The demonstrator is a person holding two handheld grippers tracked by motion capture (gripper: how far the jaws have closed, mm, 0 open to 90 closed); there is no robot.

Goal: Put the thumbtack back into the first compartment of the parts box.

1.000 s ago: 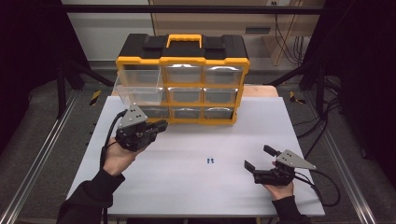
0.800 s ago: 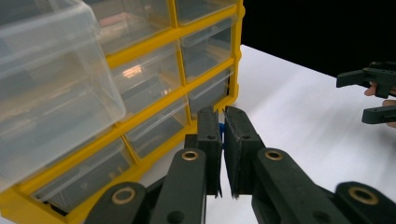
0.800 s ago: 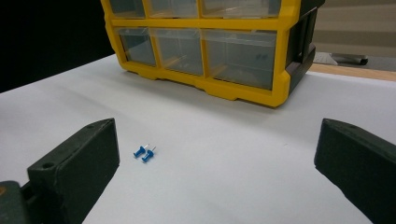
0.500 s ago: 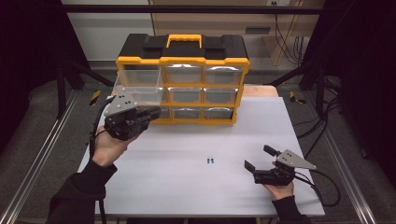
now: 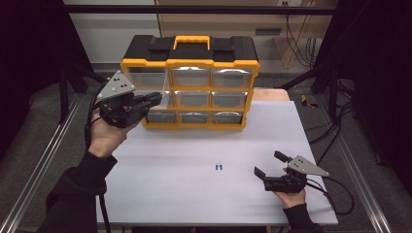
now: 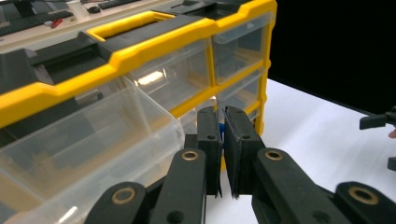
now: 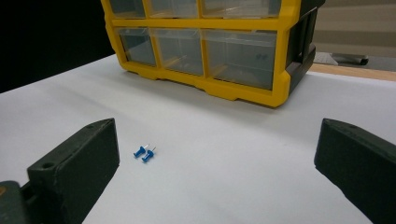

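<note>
I have the left gripper raised beside the pulled-out clear drawer, jaws pinched on a blue pushpin. My right gripper gapes wide near the tabletop's front right edge.

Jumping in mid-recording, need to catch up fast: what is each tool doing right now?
Left tool: closed on something small and blue, beside the pulled-out clear drawer.
Right tool: open, holding nothing, resting on the table near two blue pushpins.

lab: black-curtained rig, aluminium rails, loose cables, white table.
</note>
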